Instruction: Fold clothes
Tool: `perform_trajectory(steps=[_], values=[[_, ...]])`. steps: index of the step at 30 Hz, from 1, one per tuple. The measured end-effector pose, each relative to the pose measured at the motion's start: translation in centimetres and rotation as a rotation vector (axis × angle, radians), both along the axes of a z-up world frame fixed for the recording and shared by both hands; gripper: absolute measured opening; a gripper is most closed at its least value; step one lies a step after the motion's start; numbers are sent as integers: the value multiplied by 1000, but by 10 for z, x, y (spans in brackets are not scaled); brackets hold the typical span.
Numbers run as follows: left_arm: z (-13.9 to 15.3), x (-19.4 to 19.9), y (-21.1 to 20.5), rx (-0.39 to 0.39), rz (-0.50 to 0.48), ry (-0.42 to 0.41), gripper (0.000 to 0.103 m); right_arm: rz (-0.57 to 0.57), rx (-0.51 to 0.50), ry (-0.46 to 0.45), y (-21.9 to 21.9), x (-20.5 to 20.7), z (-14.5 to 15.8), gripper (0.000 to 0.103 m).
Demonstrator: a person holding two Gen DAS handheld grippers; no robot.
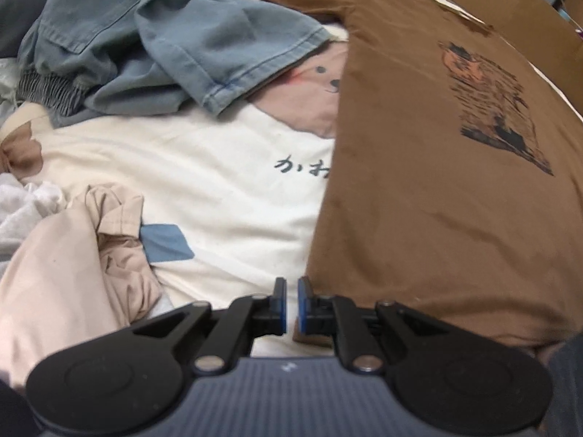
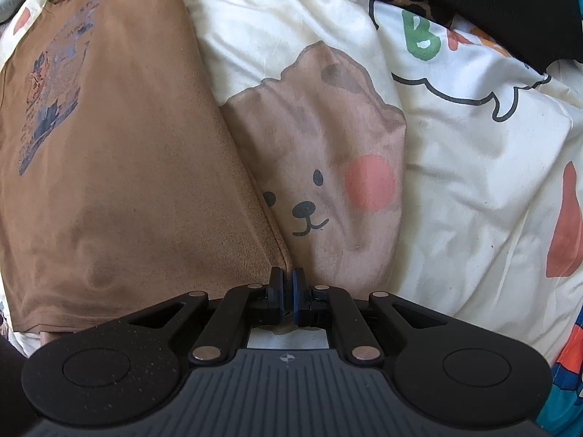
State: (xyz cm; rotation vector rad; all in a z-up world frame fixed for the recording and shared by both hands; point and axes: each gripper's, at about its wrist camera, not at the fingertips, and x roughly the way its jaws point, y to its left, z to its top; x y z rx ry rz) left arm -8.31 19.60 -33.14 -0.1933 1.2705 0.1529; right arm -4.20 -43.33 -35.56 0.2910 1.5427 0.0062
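Observation:
A brown T-shirt [image 1: 430, 189] with a dark chest print lies flat on a cream cartoon bedsheet [image 1: 218, 189]. My left gripper [image 1: 292, 304] is at its near left hem corner. The fingers are closed to a narrow slit, with the corner's edge running in beside the right pad. In the right wrist view the same brown T-shirt [image 2: 120, 167] fills the left side. My right gripper [image 2: 288, 291] is shut on its near right hem corner, where the fabric edge runs straight in between the blue pads.
Crumpled blue denim garments [image 1: 153, 40] lie at the far left, and a pale pink garment [image 1: 73, 262] and white cloth [image 1: 25, 204] at the near left. A bear print on the bedsheet [image 2: 328, 167] lies beside the shirt. Black fabric [image 2: 473, 3] lies at the far right.

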Motion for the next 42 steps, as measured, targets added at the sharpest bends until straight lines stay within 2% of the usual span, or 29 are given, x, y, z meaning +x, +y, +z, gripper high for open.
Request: perform_trajectory(steps=[13,24,28,36,42], values=[[-21,-13,-3,-64,103,-44,7,7,-25,21,-3,3,3,3],[-33,-26,-13,-21,66,-43,11,30,-54,42,2,6,5,3],[-38,-29,-14,-36,65,-35,13,44,-62,47,1,5,6,3],[-44,-31,-17,-13,49,-42,15,51,-72,38,2,4,7,3],[-44,-26,-15,-23,53,-10,15,63,-68,28,-1,4,9,3]])
